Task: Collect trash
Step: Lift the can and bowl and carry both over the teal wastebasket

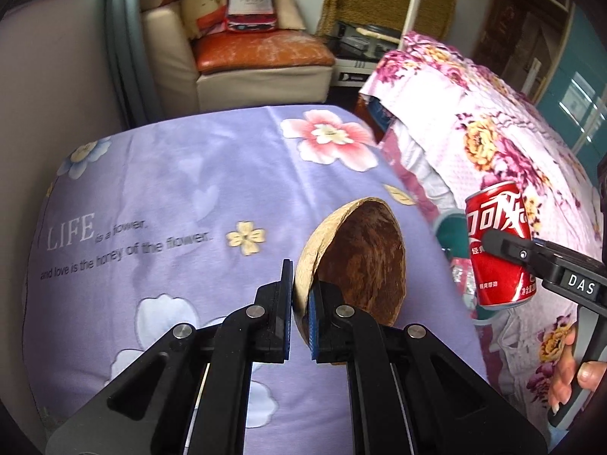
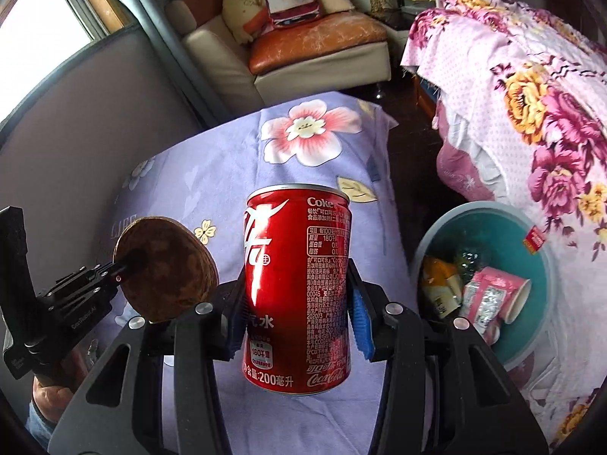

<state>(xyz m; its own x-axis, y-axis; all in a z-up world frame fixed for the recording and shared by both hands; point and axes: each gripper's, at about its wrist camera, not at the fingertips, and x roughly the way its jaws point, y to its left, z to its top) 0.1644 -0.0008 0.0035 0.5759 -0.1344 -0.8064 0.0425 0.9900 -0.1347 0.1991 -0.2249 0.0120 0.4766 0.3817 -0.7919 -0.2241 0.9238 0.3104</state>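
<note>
My left gripper [image 1: 300, 295] is shut on the rim of a brown coconut shell half [image 1: 356, 261] and holds it above the purple flowered table cloth [image 1: 170, 189]. My right gripper [image 2: 296, 303] is shut on a red Coca-Cola can [image 2: 297, 288], upright and lifted off the table. In the left wrist view the can [image 1: 499, 242] hangs at the right, above the gap beside the table. In the right wrist view the shell [image 2: 167, 269] is at the left in the left gripper [image 2: 114, 269]. A teal trash bin [image 2: 531, 250] stands on the floor at the right.
The bin holds a pink paper cup [image 2: 497, 295], wrappers and a plastic bottle. A bed with a pink flowered cover [image 2: 531, 94] lies to the right. A cream sofa [image 1: 242, 57] with cushions stands behind the table. A grey wall [image 1: 45, 94] is at the left.
</note>
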